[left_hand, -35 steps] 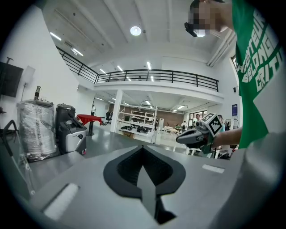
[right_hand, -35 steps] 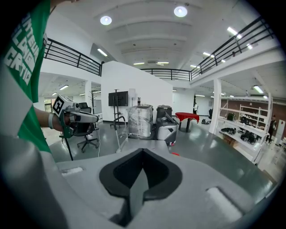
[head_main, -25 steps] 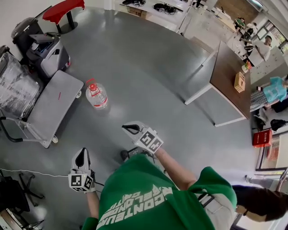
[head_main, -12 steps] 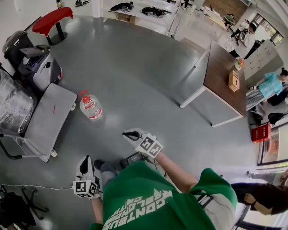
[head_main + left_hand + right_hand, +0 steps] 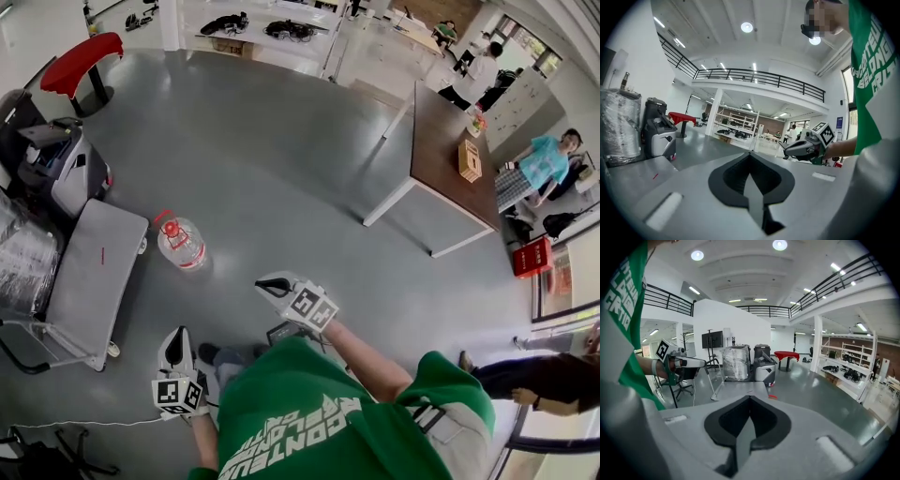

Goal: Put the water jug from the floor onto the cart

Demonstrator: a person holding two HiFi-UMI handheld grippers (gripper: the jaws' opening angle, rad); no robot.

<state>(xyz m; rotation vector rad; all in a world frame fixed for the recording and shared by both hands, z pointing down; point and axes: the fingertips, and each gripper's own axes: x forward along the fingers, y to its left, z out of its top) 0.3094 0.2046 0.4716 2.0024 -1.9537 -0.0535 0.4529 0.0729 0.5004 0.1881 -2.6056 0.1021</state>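
Facing water jug (image 5: 181,244) on floor (image 5: 281,159) beside cart (image 5: 89,281) | my left gripper (image 5: 174,337) closed, empty | my right gripper (image 5: 269,285) closed, empty

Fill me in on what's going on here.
A person in a green shirt holds the left tongs and the right tongs, both shut and empty. The water jug stands upright on the floor beside the cart, ahead of the person. Neither pair of tongs touches it, so the lift is not yet begun.
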